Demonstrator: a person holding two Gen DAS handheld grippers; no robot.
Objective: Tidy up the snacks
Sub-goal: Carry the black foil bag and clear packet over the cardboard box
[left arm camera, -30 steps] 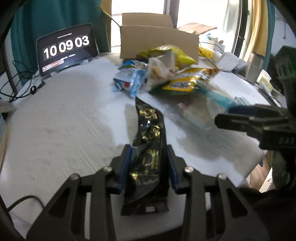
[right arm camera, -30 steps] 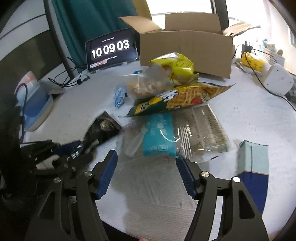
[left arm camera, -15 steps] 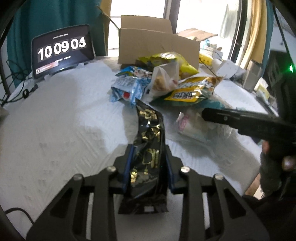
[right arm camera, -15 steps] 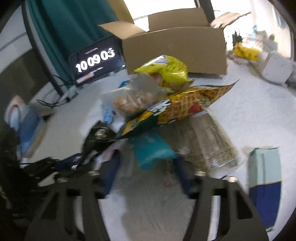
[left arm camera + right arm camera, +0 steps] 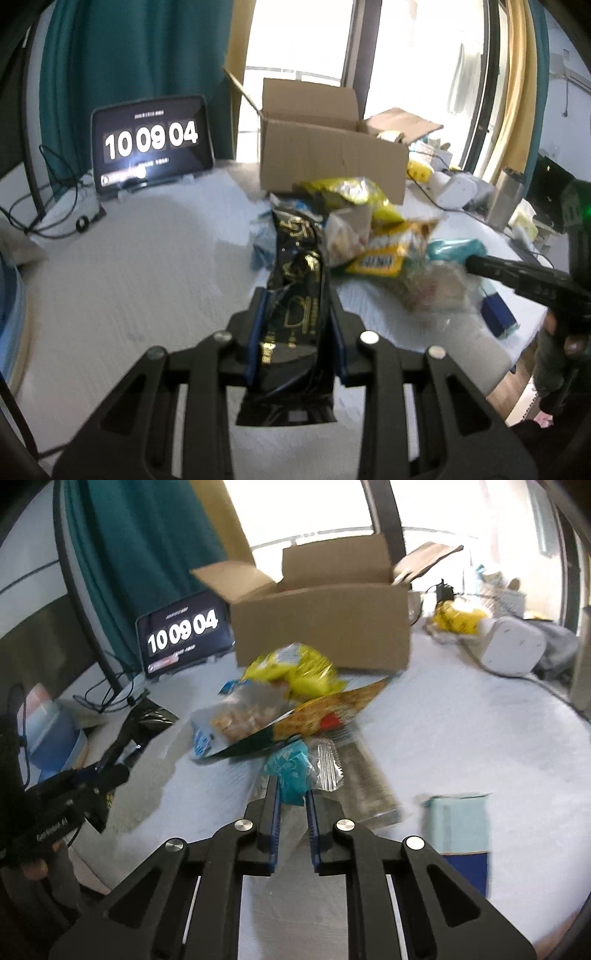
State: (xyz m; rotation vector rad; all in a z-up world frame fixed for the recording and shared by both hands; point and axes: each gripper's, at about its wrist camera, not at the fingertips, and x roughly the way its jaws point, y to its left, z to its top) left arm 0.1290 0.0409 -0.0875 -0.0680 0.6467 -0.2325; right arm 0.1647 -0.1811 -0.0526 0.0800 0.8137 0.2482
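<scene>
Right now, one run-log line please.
left gripper: shut on black snack pack | right gripper: just closed on teal packet | cardboard box: open

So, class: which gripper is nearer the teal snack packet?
Right. The right gripper has its jaws shut on the teal snack packet; the left gripper grips a black packet beside the pile.

Blurred by motion in both views: snack pile (image 5: 295, 701), print on yellow bag (image 5: 295, 664) unreadable. Gold lettering on black packet (image 5: 295, 295) not legible. Lower end of teal packet (image 5: 291, 779) hidden between fingers (image 5: 271, 812). Interior of box (image 5: 325, 155) screened by front wall. Small text under clock (image 5: 151, 140) digits too small. Blue carton (image 5: 496, 314) partly covered by clear wrapper.
</scene>
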